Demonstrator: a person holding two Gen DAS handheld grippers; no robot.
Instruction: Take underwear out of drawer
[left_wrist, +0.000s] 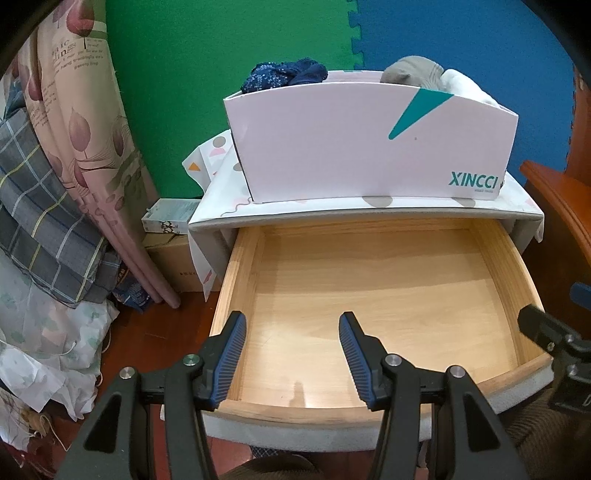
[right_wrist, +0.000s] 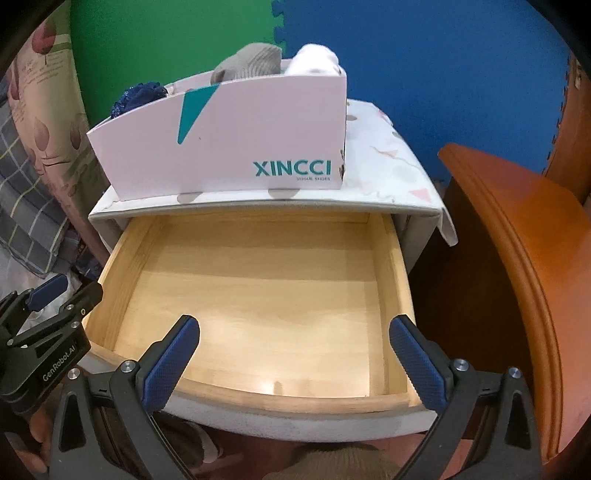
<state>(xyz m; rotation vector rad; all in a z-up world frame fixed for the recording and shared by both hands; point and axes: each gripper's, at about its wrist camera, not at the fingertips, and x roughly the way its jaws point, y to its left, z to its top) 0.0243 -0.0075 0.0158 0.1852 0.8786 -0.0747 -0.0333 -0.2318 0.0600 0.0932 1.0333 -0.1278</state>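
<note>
A home bedroom was suggested by folded bedding (left_wrist: 48, 206) piled at the left, a small nightstand (left_wrist: 207, 218) with a pulled-out wooden drawer (left_wrist: 369, 295), a shoebox (left_wrist: 332, 147) of clothes, and foam play mats (left_wrist: 221, 44) behind.

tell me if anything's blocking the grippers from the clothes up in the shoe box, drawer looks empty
Nothing visible blocks them. The drawer is bare. The navy, grey and white garments stick out of the open-topped shoe box; only its front wall stands before them. Left gripper and right gripper are both open and empty.
</note>
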